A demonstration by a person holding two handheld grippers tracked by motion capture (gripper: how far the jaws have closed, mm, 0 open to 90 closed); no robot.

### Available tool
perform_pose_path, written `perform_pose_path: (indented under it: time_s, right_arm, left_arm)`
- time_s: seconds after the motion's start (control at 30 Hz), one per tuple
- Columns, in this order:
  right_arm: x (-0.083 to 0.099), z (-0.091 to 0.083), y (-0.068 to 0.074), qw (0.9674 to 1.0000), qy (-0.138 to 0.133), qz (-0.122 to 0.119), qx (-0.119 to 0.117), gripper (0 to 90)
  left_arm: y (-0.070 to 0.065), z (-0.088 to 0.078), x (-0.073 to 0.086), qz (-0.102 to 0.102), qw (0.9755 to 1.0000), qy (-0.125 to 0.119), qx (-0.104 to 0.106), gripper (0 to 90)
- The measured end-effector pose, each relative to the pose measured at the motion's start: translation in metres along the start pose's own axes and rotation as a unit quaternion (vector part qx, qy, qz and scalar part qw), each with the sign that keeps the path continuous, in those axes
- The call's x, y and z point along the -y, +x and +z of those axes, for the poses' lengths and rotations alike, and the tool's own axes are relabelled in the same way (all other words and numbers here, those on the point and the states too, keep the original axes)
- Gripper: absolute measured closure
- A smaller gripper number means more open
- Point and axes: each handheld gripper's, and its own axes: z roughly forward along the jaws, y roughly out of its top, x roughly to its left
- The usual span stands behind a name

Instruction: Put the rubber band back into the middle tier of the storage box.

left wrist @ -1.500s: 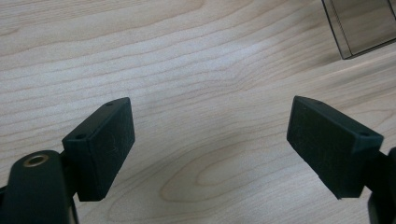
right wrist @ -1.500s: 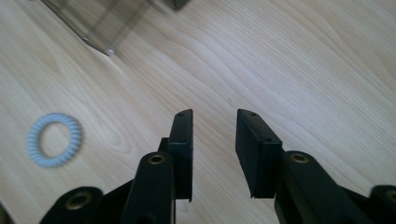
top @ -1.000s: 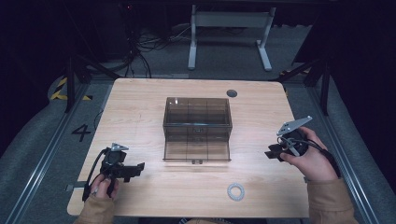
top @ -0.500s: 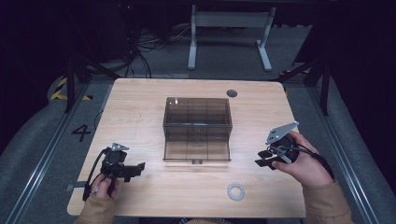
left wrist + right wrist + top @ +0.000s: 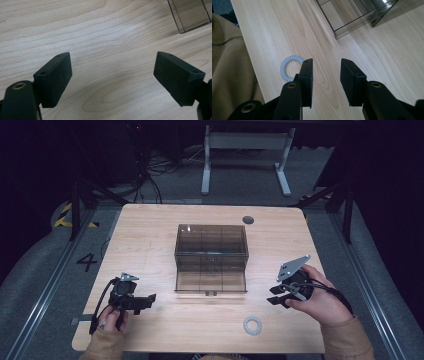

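A smoky clear plastic box (image 5: 211, 258) with inner dividers stands at the middle of the wooden table (image 5: 150, 230). A white coiled ring (image 5: 252, 324) lies near the front edge, right of centre. My right gripper (image 5: 276, 295) hovers just right of and above that ring, jaws apart with nothing between them; in the right gripper view the coiled ring (image 5: 288, 67) lies beside the left jaw of my right gripper (image 5: 326, 68). My left gripper (image 5: 148, 299) rests at the front left, open wide over bare wood, as the left gripper (image 5: 112, 65) view shows.
A small dark round disc (image 5: 248, 220) sits at the table's far right. A box corner (image 5: 190, 15) shows at the top right of the left gripper view. A tan sleeve (image 5: 229, 65) lies at the table's front edge. Metal rails flank the table.
My right gripper has moved left and toward the front, down toward the coiled ring. The left gripper has stayed where it was.
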Motion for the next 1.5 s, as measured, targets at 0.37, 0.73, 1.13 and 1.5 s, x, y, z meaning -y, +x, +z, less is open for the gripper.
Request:
perform_pose_path:
  time_s: [0.37,0.73,1.13,1.5]
  right_arm:
    - [-0.004,0.005,0.006,0.9998,-0.001,-0.018,-0.007,62.8]
    - [-0.009,0.015,0.013,0.9986,0.010,-0.045,-0.025,61.6]
    - [-0.012,0.034,0.016,0.9971,0.038,-0.056,-0.034,61.2]
    - [-0.013,0.060,0.019,0.9929,0.091,-0.054,-0.055,62.5]
  left_arm:
    - [-0.001,0.000,0.000,0.000,1.0000,-0.002,0.000,15.9]
    - [0.000,0.001,-0.001,0.003,1.0000,0.000,0.002,15.9]
    - [0.000,0.001,-0.001,0.003,1.0000,0.000,0.003,15.9]
    - [0.000,0.001,-0.001,0.002,1.0000,-0.001,0.002,15.9]
